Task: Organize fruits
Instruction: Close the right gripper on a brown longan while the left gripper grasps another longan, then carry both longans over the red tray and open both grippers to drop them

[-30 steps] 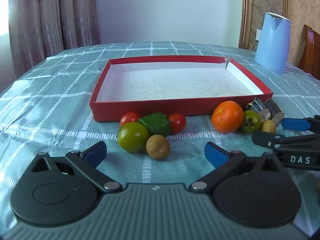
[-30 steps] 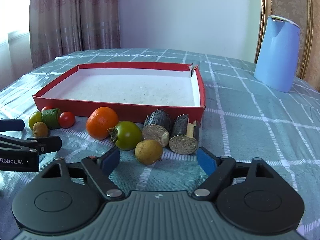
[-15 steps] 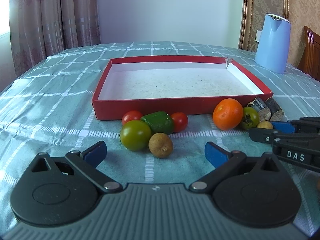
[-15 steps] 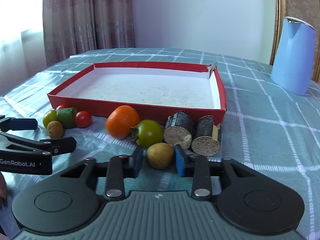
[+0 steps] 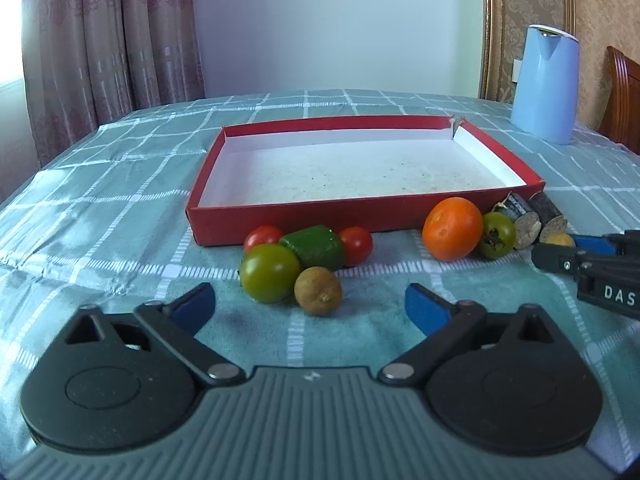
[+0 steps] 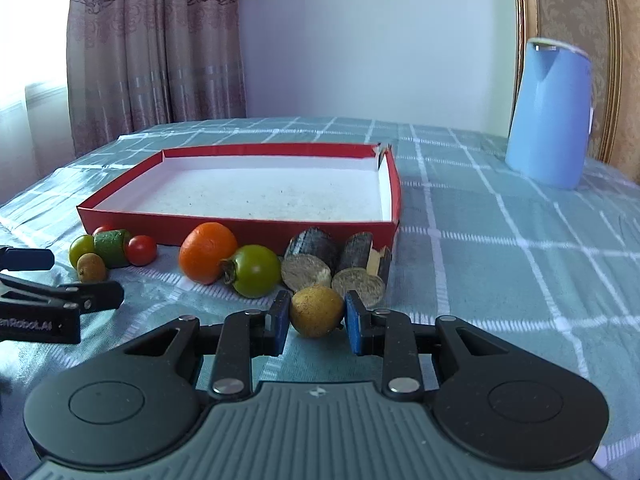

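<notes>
My right gripper [image 6: 317, 317] is shut on a small yellow-brown round fruit [image 6: 316, 310], its blue pads pressed on both sides. Behind that fruit lie a green persimmon [image 6: 254, 270], an orange fruit [image 6: 207, 251] and two dark cane pieces [image 6: 310, 256]. My left gripper [image 5: 310, 309] has wide jaws that are closing, and its pads touch nothing. Just ahead of it sit a brown round fruit [image 5: 318, 290], a green tomato [image 5: 269, 273], a green chunk [image 5: 314, 246] and two red cherry tomatoes [image 5: 355, 245]. The red tray [image 5: 280, 218] behind them holds no fruit.
A light blue kettle [image 6: 550, 114] stands at the back right on the checked teal tablecloth [image 6: 500, 240]. A wooden chair back [image 5: 624, 96] shows at the far right in the left wrist view. Curtains [image 6: 156, 48] hang behind the table's far left.
My right gripper went from open to shut on the yellow-brown fruit and has shifted slightly with it. My left gripper's jaws have narrowed a little; its fruits lie as before.
</notes>
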